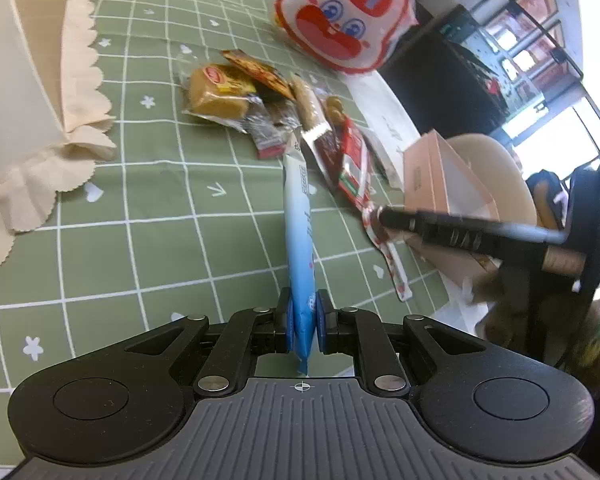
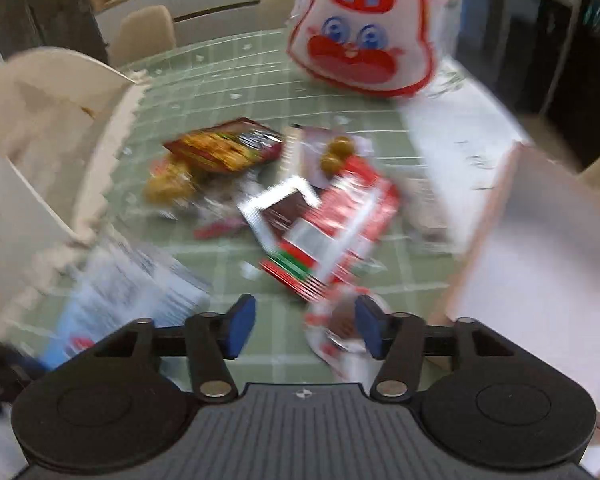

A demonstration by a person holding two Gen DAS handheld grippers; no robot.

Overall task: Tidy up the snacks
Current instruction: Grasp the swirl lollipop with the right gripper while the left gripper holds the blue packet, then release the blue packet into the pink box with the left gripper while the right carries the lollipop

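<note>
Your left gripper [image 1: 303, 322] is clenched on a blue snack packet [image 1: 299, 240] above the green checked tablecloth [image 1: 148, 216], while your right gripper [image 2: 304, 330] (its view is blurred) stands released over a red-and-white wrapper [image 2: 332, 220] near the snack pile [image 1: 260, 96].

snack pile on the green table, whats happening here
A person is sorting snacks with two handheld claws. The left claw is shut on a blue snack packet, held edge-on above the green checked tablecloth. The right claw is open, with a red-and-white wrapper against one pad. The rest of the snack pile lies loose beside a cream fabric basket.
</note>
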